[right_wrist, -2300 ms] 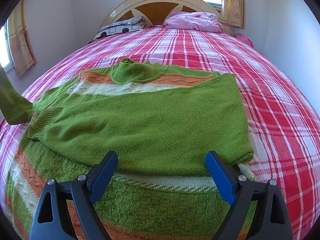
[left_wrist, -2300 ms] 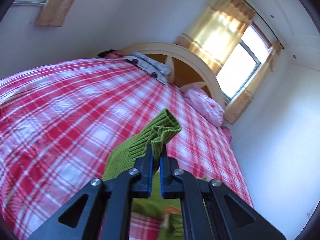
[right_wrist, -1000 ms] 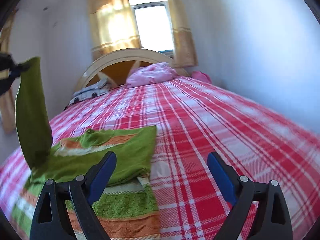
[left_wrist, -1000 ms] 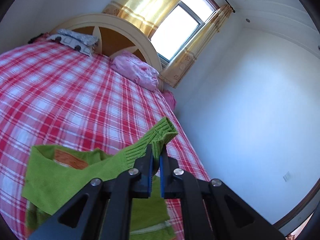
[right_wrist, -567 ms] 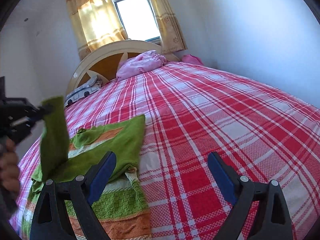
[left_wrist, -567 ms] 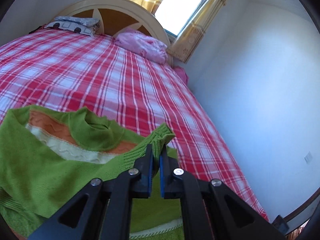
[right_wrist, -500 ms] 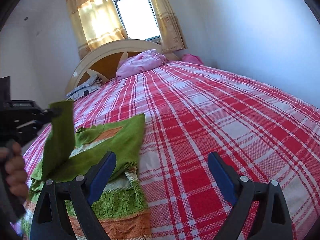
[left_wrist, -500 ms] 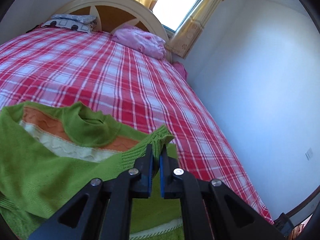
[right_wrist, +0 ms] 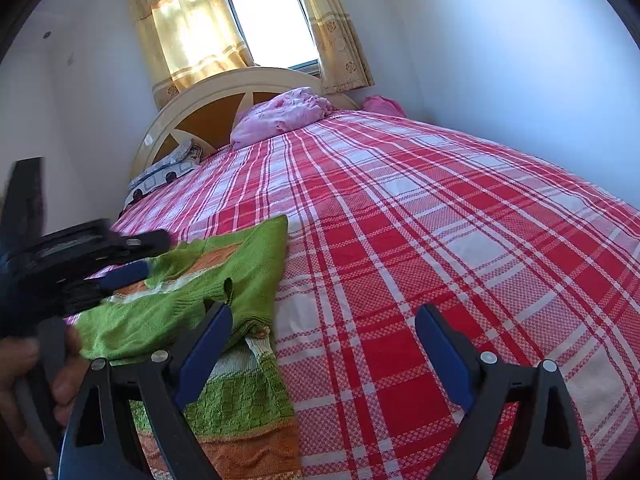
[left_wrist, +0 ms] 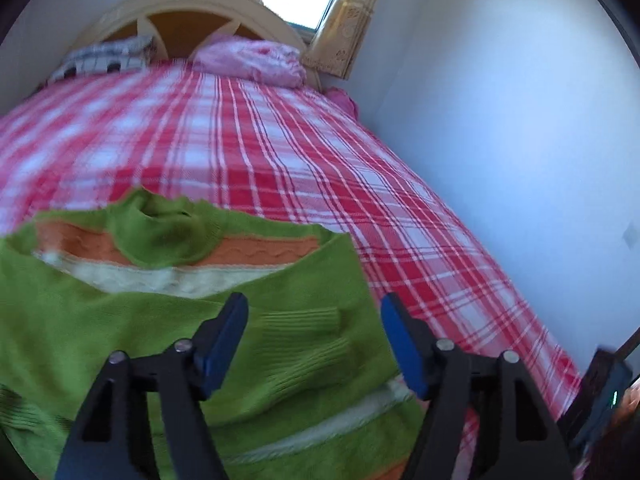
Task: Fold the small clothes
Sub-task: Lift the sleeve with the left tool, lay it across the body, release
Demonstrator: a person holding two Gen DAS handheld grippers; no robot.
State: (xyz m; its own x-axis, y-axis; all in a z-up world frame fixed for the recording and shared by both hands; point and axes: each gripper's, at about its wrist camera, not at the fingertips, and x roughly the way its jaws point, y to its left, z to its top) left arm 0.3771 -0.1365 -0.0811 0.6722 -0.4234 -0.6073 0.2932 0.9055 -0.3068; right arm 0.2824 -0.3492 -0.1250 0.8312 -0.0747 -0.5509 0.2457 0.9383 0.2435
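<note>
A green knit sweater [left_wrist: 132, 328] with orange and cream stripes lies on the red plaid bed [left_wrist: 280, 168]. Both sleeves are folded across its front. The ribbed cuff [left_wrist: 308, 324] of the top sleeve lies loose on the body, right under my left gripper [left_wrist: 314, 332], which is open and empty. My right gripper [right_wrist: 324, 344] is open and empty above the bed, just right of the sweater [right_wrist: 240, 280]. The left gripper also shows in the right wrist view [right_wrist: 124, 260], over the sweater's collar end.
A pink bundle [right_wrist: 284, 116] and a patterned pillow [right_wrist: 164, 176] lie by the cream headboard [right_wrist: 224, 92]. A white wall [right_wrist: 500, 60] runs along the bed's right side. Bare plaid cover stretches to the right of the sweater.
My left gripper carried the sleeve cuff over the sweater, lowered it and opened, leaving the cuff lying on the body. The right gripper stayed open and has barely moved lately.
</note>
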